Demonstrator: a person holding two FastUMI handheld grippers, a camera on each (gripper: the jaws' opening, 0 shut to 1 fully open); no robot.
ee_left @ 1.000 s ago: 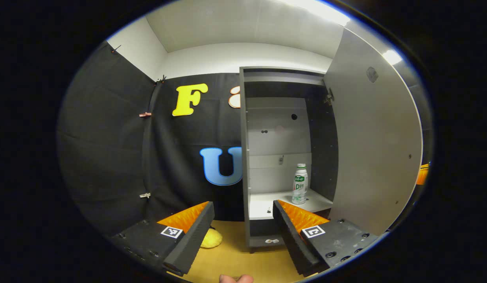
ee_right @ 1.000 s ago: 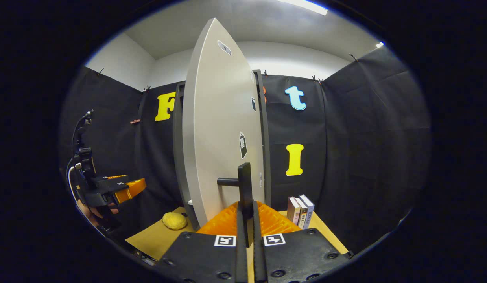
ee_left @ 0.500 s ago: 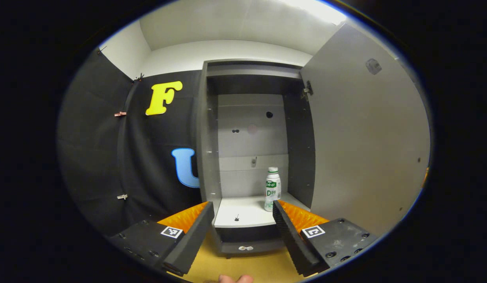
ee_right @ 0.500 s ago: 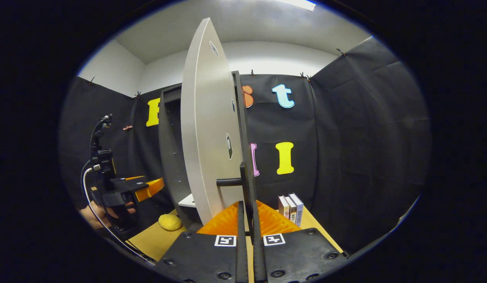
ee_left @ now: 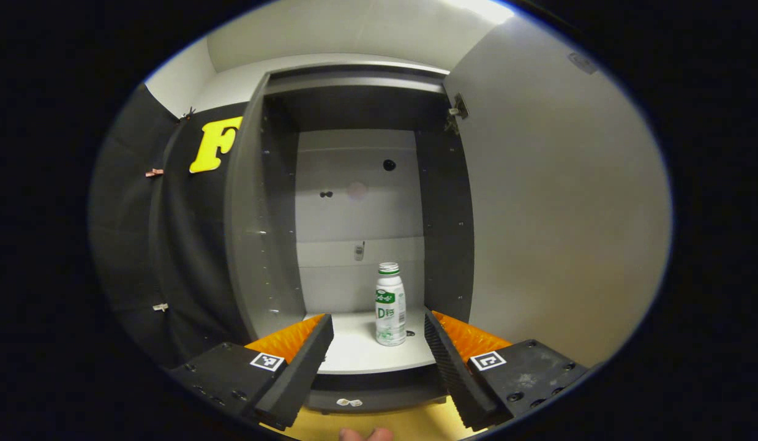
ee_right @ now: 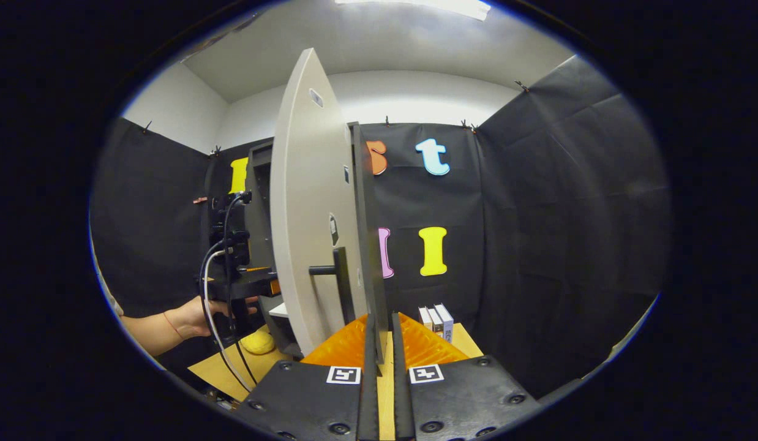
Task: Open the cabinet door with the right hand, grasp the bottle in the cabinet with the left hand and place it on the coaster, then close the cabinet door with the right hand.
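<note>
The bottle (ee_left: 390,304) stands upright on the white shelf (ee_left: 360,352) of the cabinet (ee_left: 266,202), just below the frame's centre in the left gripper view. The left gripper (ee_left: 379,352) hangs in front of it, released, fingers spread wide. The cabinet door (ee_left: 562,202) fills the right side, swung open. In the right gripper view, the right gripper (ee_right: 379,343) is clenched on the door's edge at lower centre, beside the handle (ee_right: 339,285).

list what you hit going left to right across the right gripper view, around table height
Hand holding the left claw → yellow soft object on the table → open cabinet door → door handle → row of books.
</note>
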